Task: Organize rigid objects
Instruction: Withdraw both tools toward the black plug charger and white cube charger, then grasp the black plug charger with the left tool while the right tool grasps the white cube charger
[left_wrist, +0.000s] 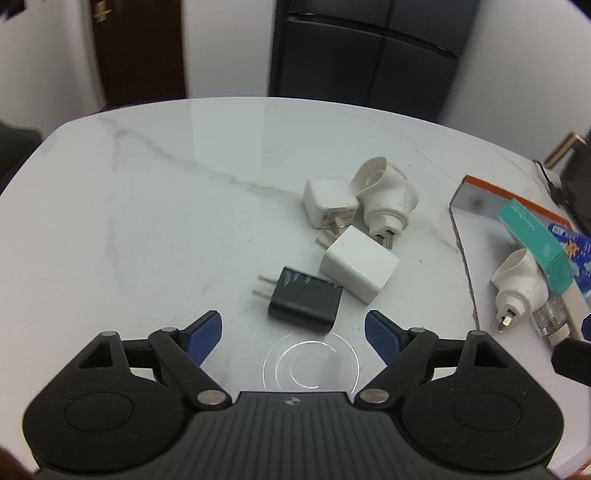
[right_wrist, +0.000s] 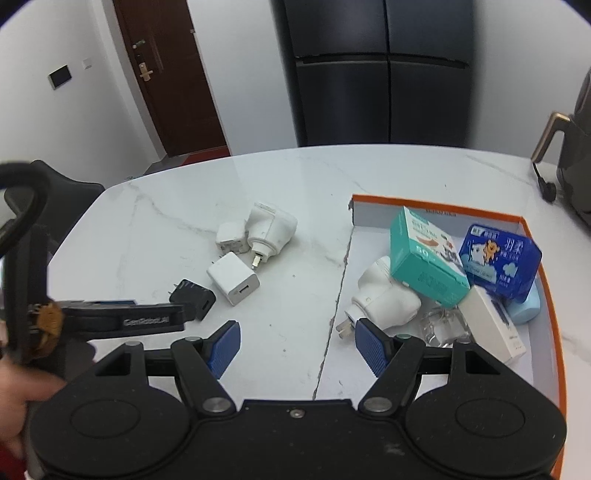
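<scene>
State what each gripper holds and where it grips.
Nothing is held. The left gripper stands open just short of the black plug-in charger; the right gripper is open over the white marble table.

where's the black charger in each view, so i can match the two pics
Left wrist: black charger lies low and centre on the table, just ahead of the open left gripper.
Right wrist: black charger sits left of centre, partly behind the left gripper's finger.
Shared landmark: the white USB cube right beside it.
</scene>
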